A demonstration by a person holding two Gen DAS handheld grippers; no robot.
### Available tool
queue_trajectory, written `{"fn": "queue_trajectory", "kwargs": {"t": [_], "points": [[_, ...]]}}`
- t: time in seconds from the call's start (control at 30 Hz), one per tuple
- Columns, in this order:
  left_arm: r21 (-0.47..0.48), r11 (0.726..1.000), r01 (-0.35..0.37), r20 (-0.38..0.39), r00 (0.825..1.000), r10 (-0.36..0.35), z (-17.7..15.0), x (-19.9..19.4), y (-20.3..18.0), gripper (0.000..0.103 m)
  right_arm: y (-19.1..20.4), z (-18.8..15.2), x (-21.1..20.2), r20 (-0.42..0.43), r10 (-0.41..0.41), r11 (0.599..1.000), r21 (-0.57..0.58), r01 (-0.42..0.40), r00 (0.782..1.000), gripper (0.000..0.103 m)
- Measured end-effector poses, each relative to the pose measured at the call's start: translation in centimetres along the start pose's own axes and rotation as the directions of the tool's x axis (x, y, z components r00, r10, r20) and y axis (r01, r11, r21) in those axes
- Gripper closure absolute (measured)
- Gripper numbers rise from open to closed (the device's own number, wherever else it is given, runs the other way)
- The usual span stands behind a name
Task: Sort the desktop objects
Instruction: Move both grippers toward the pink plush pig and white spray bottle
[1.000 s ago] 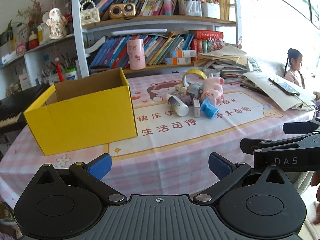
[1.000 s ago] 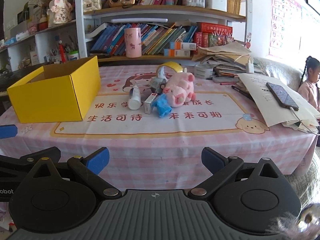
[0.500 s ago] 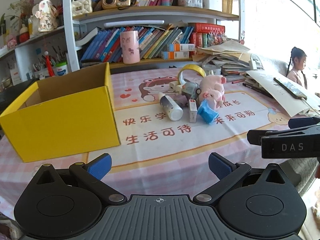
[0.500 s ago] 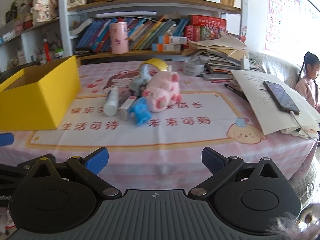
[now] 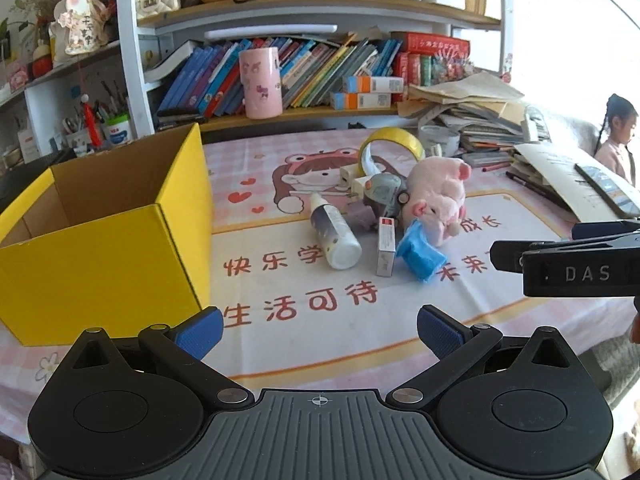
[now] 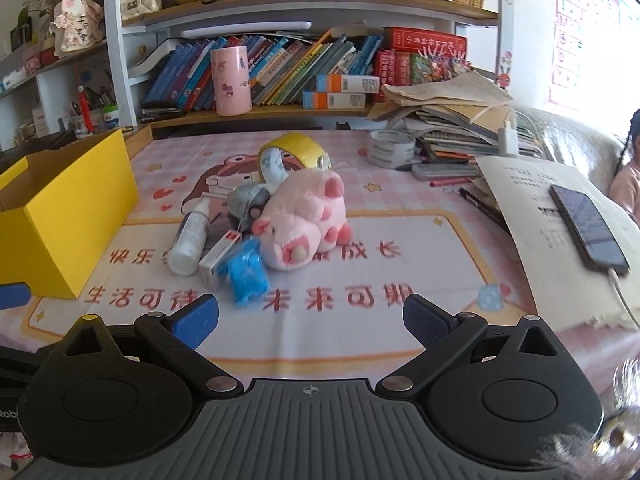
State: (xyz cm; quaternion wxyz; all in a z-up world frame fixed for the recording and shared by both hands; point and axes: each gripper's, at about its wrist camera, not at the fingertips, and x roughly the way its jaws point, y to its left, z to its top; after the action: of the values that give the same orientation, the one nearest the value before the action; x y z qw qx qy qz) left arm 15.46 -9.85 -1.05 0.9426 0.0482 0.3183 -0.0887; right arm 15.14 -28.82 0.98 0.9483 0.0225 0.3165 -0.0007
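Left wrist view: the yellow cardboard box is cut off at the left edge, so its inside is mostly hidden. The left gripper hangs with fingers wide apart and nothing between them; the clutter sits well ahead, with the pink plush pig beside a white bottle.

Right wrist view: the right gripper is spread too, empty, and the crumpled blue bag lies just ahead, touching the pig. A yellow tape roll peeks out behind it.

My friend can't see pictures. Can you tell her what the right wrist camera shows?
The open right gripper faces a pile on a pink tablecloth: a pig plush, blue bag, white bottle, small box and yellow tape. A yellow box stands left.
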Motion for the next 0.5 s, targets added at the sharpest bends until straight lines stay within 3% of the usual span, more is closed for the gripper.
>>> {"fn": "queue_trajectory", "kwargs": {"t": [0.27,0.5], "points": [[0.009,0.999,-0.040,-0.019,0.999,0.040,1.5,2.1,-1.3,0.000,-1.9,2.4,3.7,-0.018,0.064,0.998,-0.001,-0.064,0.998,0.003],[0.029,0.999,-0.028,-0.038,0.999,0.029,2.9,3.6,-2.0,0.003,-2.3,4.9,7.6,-0.051,0.119,0.993,0.017,-0.118,0.992,0.003]]}}
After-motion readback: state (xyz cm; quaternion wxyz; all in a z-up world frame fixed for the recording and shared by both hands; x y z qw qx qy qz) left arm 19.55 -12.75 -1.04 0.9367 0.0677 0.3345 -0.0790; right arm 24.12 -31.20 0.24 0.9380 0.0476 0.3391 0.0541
